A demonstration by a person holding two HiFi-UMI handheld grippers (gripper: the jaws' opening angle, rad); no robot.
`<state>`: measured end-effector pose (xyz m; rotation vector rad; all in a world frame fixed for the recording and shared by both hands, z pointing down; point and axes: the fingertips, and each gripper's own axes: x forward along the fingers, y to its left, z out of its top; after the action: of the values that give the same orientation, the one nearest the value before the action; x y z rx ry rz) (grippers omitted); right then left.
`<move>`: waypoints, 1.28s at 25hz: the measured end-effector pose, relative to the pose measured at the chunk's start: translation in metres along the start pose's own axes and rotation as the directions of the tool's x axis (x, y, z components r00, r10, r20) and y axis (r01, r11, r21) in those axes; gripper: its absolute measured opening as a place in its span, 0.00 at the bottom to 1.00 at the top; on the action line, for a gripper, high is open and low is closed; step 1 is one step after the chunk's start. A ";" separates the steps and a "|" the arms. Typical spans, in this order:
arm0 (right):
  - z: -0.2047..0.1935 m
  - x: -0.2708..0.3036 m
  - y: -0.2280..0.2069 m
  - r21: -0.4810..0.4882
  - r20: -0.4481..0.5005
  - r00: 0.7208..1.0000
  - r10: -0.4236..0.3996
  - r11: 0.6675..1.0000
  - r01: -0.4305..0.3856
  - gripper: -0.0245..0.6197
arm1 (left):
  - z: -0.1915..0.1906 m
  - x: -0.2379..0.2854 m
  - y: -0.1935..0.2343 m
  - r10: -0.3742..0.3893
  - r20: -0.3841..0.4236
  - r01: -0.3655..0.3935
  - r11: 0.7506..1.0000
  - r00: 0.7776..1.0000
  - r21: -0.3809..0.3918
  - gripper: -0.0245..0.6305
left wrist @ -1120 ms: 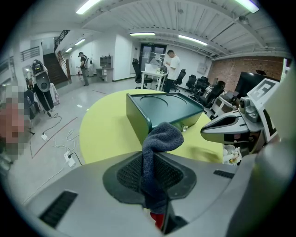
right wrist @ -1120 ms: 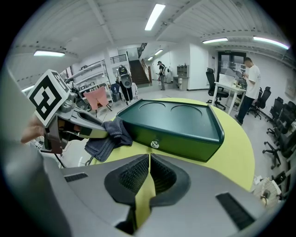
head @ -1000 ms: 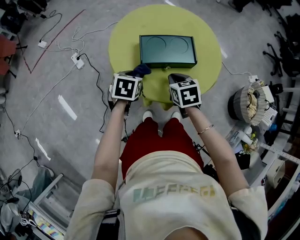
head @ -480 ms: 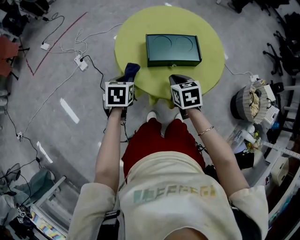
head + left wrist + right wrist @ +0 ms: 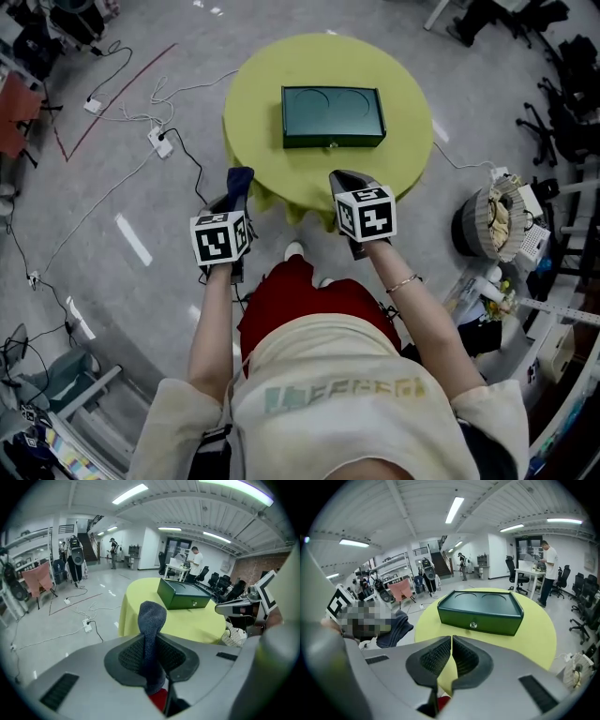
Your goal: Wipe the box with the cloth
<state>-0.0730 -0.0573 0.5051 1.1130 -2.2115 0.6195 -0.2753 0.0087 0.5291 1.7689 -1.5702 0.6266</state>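
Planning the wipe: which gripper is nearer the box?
Right. The right gripper hovers at the table edge before the box; the left gripper, holding the cloth, is beside the table.

L gripper (image 5: 151,657) clamping cloth (image 5: 152,618), box (image 5: 183,596) ahead

Ceiling strip lights (image 5: 454,509) are flooding the hall brightly and evenly, glinting in streaks off the glossy floor (image 5: 131,239). Both gripper views are curving fisheye-like, blackening at the corners.

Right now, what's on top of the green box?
Nothing lies on the box: its lid shows only two round recesses. The cloth is clamped in the left hand-held gripper, beside the table. The box is shut, so its inside is hidden.
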 end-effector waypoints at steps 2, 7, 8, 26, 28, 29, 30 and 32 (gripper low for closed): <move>-0.007 -0.015 -0.004 0.014 0.021 1.000 0.002 1.000 -0.002 0.10 | -0.008 -0.009 -0.015 0.003 0.024 -0.003 1.000 1.000 -0.008 0.15; -0.030 -0.061 -0.017 0.044 0.075 0.997 -0.004 0.999 0.000 0.10 | -0.015 -0.033 -0.064 0.003 0.099 -0.005 1.000 0.995 0.021 0.15; -0.034 -0.071 -0.019 0.040 0.085 0.996 -0.006 0.999 0.003 0.10 | -0.015 -0.038 -0.076 -0.002 0.114 -0.001 0.999 0.994 0.032 0.15; -0.087 -0.219 -0.050 0.073 0.300 0.954 0.002 0.997 -0.025 0.10 | -0.024 -0.117 -0.247 -0.097 0.334 0.039 0.984 0.937 0.176 0.15; -0.088 -0.226 -0.051 0.076 0.316 0.949 0.003 0.997 -0.029 0.10 | -0.024 -0.121 -0.254 -0.099 0.347 0.032 0.981 0.933 0.193 0.15; -0.089 -0.230 -0.052 0.076 0.323 0.946 0.003 0.997 -0.029 0.10 | -0.025 -0.123 -0.258 -0.098 0.351 0.027 0.979 0.931 0.203 0.15; -0.089 -0.234 -0.053 0.076 0.330 0.944 0.002 0.997 -0.028 0.10 | -0.025 -0.125 -0.262 -0.097 0.354 0.022 0.977 0.930 0.212 0.15; -0.090 -0.242 -0.055 0.076 0.346 0.938 0.002 0.997 -0.030 0.10 | -0.026 -0.130 -0.269 -0.099 0.366 0.017 0.975 0.925 0.220 0.15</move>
<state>0.1152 0.1045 0.4141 1.3316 -2.5125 0.5568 -0.0286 0.1247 0.4041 2.1920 -1.7438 0.4576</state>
